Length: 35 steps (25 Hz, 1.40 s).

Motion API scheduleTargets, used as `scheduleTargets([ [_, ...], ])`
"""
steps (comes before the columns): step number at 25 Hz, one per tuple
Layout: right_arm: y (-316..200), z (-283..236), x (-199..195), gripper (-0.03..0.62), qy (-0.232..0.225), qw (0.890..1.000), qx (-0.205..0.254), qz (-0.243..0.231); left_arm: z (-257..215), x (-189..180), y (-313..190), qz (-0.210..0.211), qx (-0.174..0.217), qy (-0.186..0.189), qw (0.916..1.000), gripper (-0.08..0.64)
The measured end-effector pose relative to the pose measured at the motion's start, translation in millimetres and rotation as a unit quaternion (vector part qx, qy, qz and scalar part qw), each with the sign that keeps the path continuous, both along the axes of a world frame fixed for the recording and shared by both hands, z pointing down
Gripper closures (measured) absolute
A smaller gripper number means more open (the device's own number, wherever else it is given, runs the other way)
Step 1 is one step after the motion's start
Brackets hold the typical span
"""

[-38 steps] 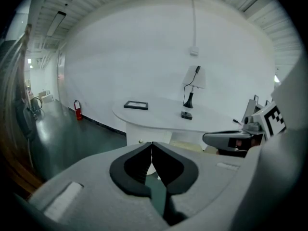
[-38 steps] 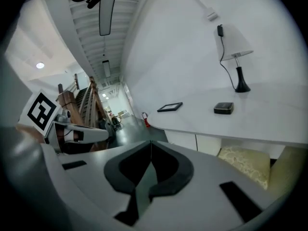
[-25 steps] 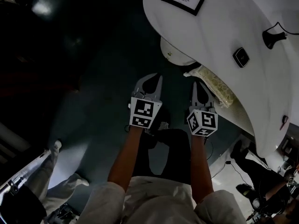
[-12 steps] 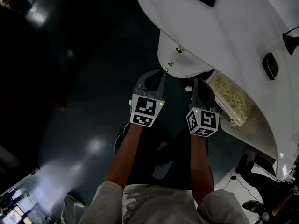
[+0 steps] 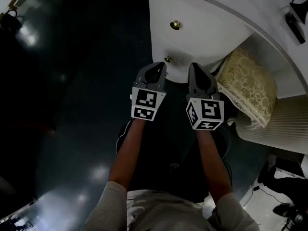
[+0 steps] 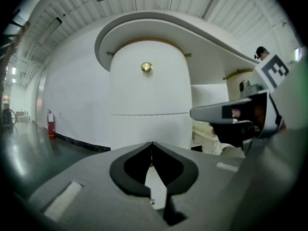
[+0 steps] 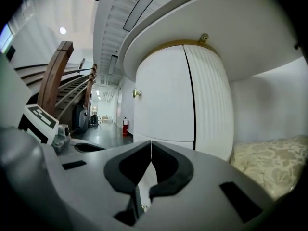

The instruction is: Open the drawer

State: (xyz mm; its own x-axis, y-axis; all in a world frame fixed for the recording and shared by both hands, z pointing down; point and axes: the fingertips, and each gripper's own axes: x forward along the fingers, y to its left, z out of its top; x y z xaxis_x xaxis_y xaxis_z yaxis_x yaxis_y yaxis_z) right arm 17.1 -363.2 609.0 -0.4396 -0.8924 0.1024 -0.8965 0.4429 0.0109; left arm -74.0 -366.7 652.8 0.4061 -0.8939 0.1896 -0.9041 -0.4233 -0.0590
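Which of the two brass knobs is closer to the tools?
The lower knob, just ahead of the left tool; the other knob sits higher on the white cabinet.

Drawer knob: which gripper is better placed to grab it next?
Left, probably. The brass knob sits straight ahead of the left gripper, centred above its shut jaws. From the right gripper it shows off to the side of the cabinet.

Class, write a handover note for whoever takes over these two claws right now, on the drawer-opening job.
Left claw: shut, empty.
Right claw: shut, empty.
Both point at the white rounded drawer front, not touching it. Its brass knob is untouched; the drawer looks closed.
Done: nothing yet.
Left: open a claw, grip the knob, pull the drawer out.
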Motion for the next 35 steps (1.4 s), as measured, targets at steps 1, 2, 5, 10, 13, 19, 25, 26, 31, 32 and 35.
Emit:
scheduleTargets([
  [1, 3, 3, 2, 0.577, -0.009, 1.0, 0.003, 0.004, 5, 3, -3, 0.0, 0.003, -0.001, 1.0, 0.551],
  [2, 7, 8, 5, 0.577, -0.017, 1.0, 0.003, 0.011, 8, 6, -5, 0.003, 0.006, -0.003, 1.0, 0.55],
  [5, 24, 26, 6, 0.577, -0.031, 0.999, -0.032, 0.014, 14, 7, -8, 0.008, 0.006, -0.006, 0.9999, 0.549],
  [10, 36, 2, 0, 0.577, -0.024, 1.0, -0.001, -0.011, 36, 4, -17, -0.014, 0.007, -0.001, 0.9999, 0.549],
  [13, 34, 13, 9, 0.577, -0.004, 1.0, -0.008, -0.004, 47, 3, -23, -0.024, 0.011, -0.004, 0.9996, 0.549],
  [19, 39, 6, 20, 0.577, -0.032, 0.999, -0.016, 0.005, 48, 4, -29, -0.009, 0.008, 0.005, 0.9999, 0.549],
  [25, 39, 13, 6, 0.577, -0.041, 0.999, -0.017, -0.005, 47, 10, -27, 0.019, 0.02, -0.027, 0.9993, 0.549],
  [26, 38, 12, 6, 0.577, -0.044, 0.999, -0.015, -0.004, 49, 14, -27, 0.023, 0.021, -0.033, 0.999, 0.549],
  [31, 38, 0, -2, 0.577, -0.068, 0.998, -0.01, -0.014, 49, 16, -31, 0.007, 0.019, -0.023, 0.9995, 0.529],
  [32, 39, -2, -5, 0.577, -0.072, 0.997, -0.011, -0.017, 50, 15, -32, 0.005, 0.016, -0.019, 0.9997, 0.491],
  [35, 39, -5, -9, 0.577, -0.076, 0.997, -0.007, -0.023, 57, 18, -36, 0.008, 0.006, -0.018, 0.9998, 0.457],
])
